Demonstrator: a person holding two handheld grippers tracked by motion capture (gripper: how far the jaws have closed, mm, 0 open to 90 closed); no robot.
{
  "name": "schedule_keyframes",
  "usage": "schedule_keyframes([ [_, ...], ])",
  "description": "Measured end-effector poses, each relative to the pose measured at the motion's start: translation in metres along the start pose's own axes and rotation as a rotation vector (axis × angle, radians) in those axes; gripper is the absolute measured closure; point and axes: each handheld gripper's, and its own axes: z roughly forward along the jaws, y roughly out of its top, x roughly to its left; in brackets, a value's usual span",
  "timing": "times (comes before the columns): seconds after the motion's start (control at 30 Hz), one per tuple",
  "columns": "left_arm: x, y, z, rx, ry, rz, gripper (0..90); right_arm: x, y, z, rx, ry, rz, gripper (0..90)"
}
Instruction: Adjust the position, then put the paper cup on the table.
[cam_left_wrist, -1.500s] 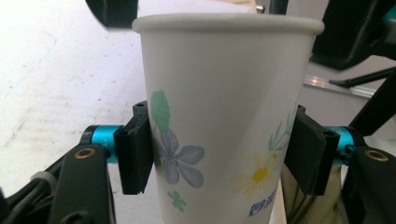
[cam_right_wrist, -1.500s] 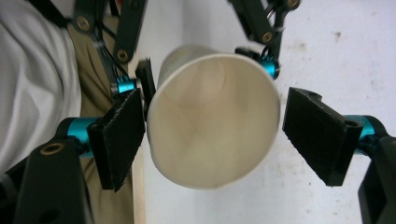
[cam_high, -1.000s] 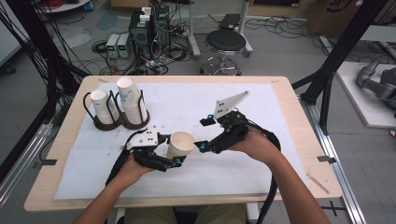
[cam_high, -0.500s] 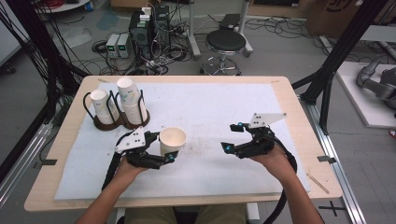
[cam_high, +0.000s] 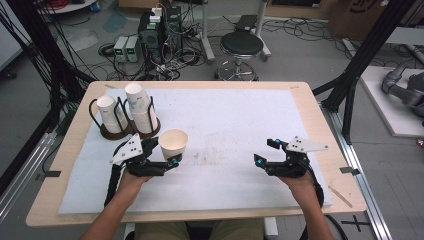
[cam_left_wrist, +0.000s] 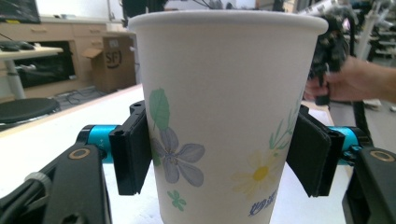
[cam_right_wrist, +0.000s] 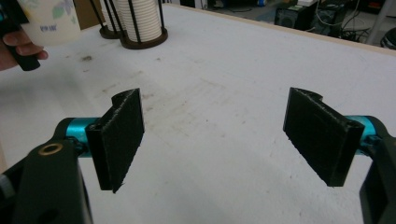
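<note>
The paper cup (cam_high: 173, 143) is clamped upright in the left tool (cam_high: 167, 161), just beside the cup holder (cam_high: 129, 131); the right tool (cam_high: 262, 153) is held apart, empty; a steady, uncrushing grip is advised during placement.

I am holding the paper cup (cam_high: 173, 144) upright between the jaws of my left gripper (cam_high: 170, 161), over the left half of the bench (cam_high: 300, 95). The two cup racks (cam_high: 129, 131) are standing just behind and to the left of it, side by side near the bench's left edge, each carrying stacked cups (cam_high: 140, 106). My right gripper (cam_high: 264, 152) is sitting well apart to the right, over the mat (cam_high: 225, 120) that is covering the bench, with nothing between its jaws.
</note>
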Motion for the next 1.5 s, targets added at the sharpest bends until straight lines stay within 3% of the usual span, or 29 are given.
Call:
schedule_keyframes([
  [0.4,0.002,-0.001,-0.002,-0.012,0.025,0.006,30.4,-0.001,-0.004,-0.004,0.004,-0.036,-0.006,21.1],
  [0.9,0.003,-0.001,-0.004,-0.017,0.041,-0.007,30.1,0.000,-0.003,-0.006,-0.001,-0.040,-0.015,21.1],
  [1.37,0.003,-0.007,0.010,0.016,0.044,-0.005,30.2,0.001,-0.005,-0.010,0.002,-0.032,-0.016,21.2],
  [1.5,0.007,-0.007,0.019,-0.001,0.044,-0.032,30.4,0.001,-0.004,-0.010,0.000,-0.031,-0.022,21.2],
])
